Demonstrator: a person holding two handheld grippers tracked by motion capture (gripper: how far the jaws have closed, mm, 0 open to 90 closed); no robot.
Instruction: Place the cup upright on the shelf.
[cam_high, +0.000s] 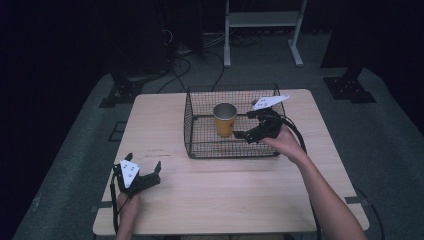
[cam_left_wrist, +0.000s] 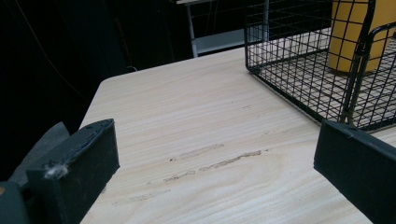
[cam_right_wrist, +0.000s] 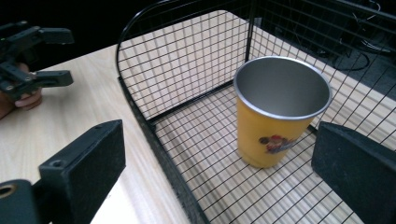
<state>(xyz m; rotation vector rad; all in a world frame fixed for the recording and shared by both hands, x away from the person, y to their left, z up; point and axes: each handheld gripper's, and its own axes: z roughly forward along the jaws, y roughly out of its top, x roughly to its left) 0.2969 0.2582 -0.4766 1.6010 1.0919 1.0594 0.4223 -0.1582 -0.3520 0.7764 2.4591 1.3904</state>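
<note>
From above, the right tool (cam_high: 248, 125) reaches over the near right wall of one wire basket (cam_high: 200, 147), jaws spread, just beside one yellow cup (cam_high: 225, 119) standing upright inside. The left tool (cam_high: 145, 167) rests released near the front left corner of the pale wooden table (cam_high: 220, 200), in a dark room with grey floor.

The left tool's view shows its jaws apart over bare wood.

The right tool's view shows its jaws apart, holding nothing, cup (cam_right_wrist: 275, 112) between them.
</note>
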